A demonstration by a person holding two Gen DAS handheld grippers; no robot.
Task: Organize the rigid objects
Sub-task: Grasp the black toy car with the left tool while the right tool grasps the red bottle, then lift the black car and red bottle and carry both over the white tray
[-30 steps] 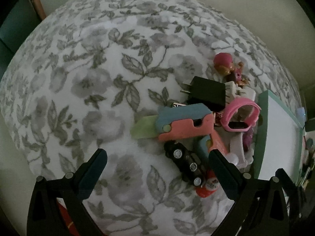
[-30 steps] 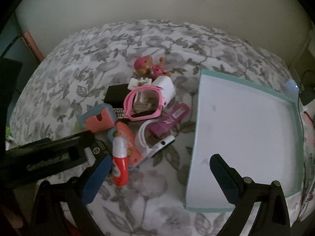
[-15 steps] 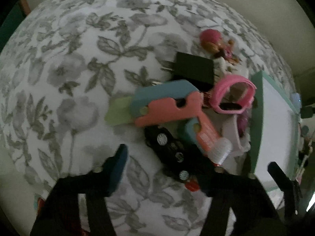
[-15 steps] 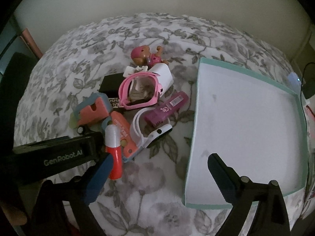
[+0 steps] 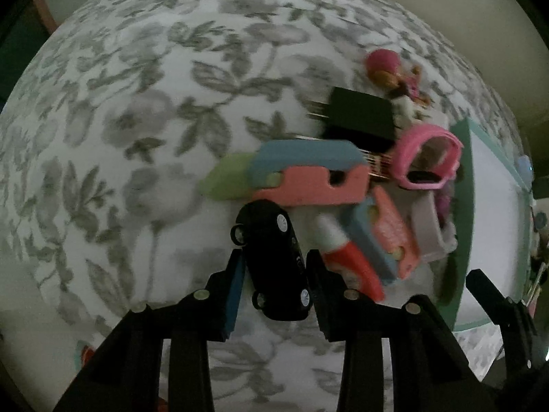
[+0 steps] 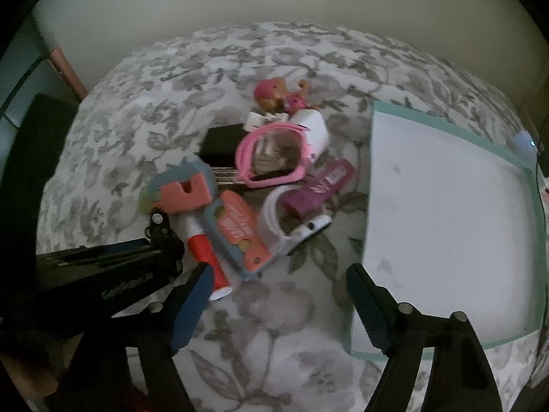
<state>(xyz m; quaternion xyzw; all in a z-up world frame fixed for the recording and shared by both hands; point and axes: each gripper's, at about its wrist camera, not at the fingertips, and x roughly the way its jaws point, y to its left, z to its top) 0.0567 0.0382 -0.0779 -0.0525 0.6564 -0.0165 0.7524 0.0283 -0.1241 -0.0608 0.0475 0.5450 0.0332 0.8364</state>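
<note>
The left gripper [image 5: 274,274] is squeezing the little black toy car [image 5: 274,261] by its sides, just beside the red glue tube [image 5: 350,257]. The car looks hard, light and rolly, so its sides are best. The right gripper [image 6: 278,295] is hanging wide open near the tray [image 6: 446,116].

Bed: a grey-and-white floral bedspread [image 6: 274,309] covers it, and everything sits on that.
Tray: a shallow white tray with a teal rim [image 6: 446,120] lies flat on the right side.
Pile: just left of the tray, a cluster of toys [image 6: 247,185] lies heaped on the spread.
Doll: a pink-haired doll [image 6: 278,94] lies at the far end of the pile.
Glue tube: a red-and-white tube [image 6: 206,250] lies at the near edge.
</note>
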